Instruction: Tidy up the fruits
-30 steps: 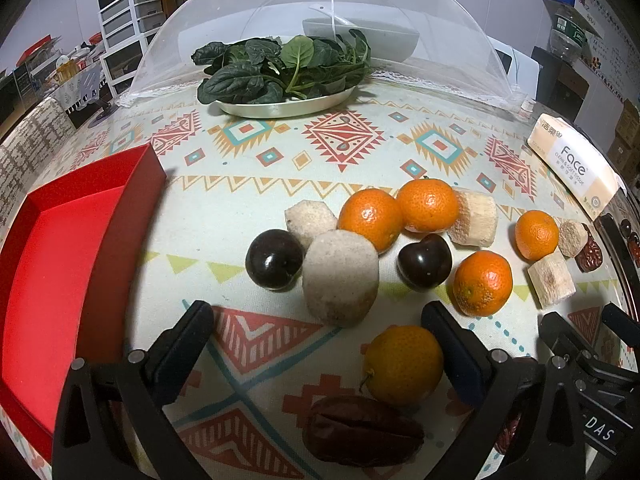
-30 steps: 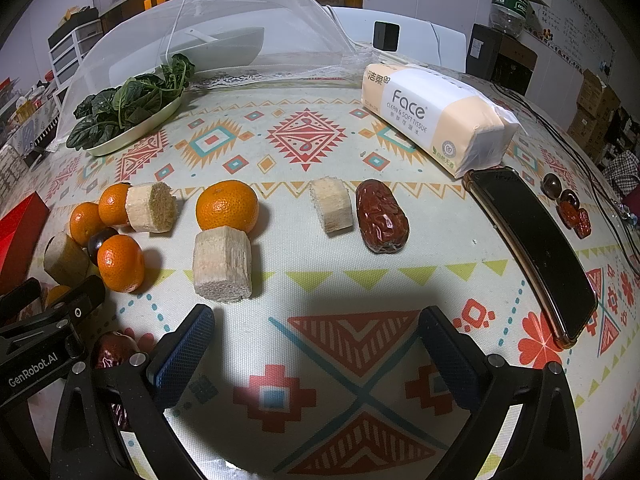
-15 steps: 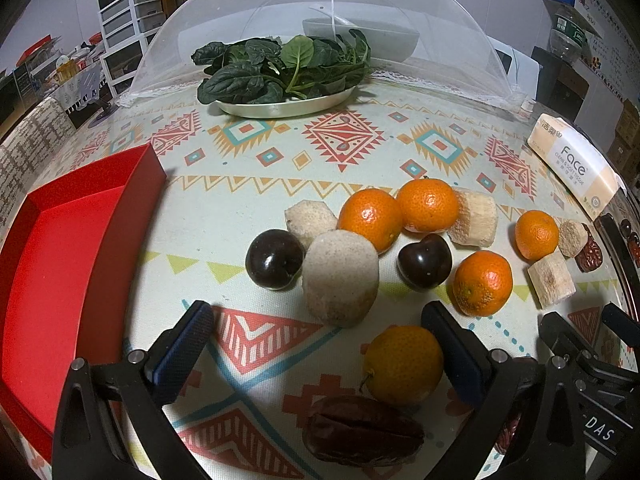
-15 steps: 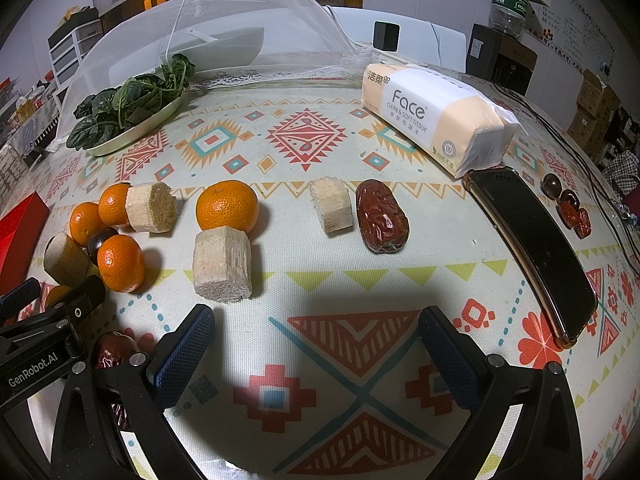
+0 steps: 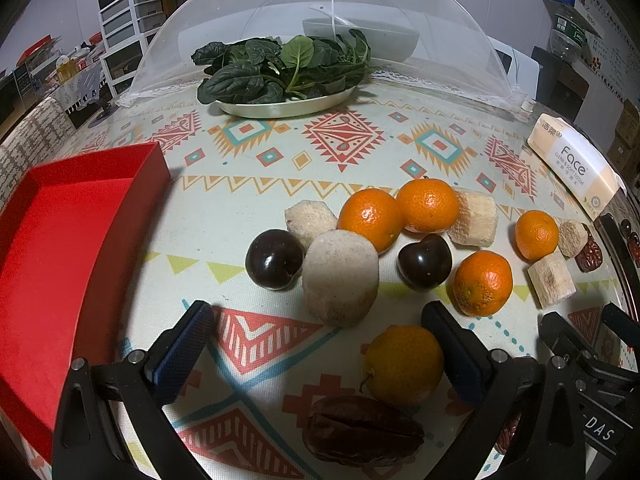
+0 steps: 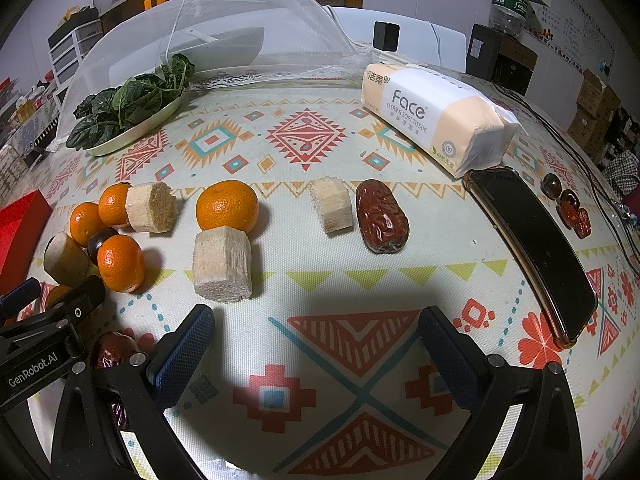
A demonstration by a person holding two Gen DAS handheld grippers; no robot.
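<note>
Fruit lies loose on your patterned tablecloth: a yellow-orange mandarin sits just inside the right finger of your left gripper, with a wrinkled dark-red date close below it. Beyond the fingertips stand a pale cut sugarcane chunk, two glossy dark plums on either side of it, and more orange mandarins behind. The shallow red tray rests well to the left, nothing in it. Left jaws spread wide, gripping nothing. Your right gripper hangs equally wide open over bare cloth, holding nothing; a squat sugarcane piece sits just beyond its left finger, a large date farther out.
</note>
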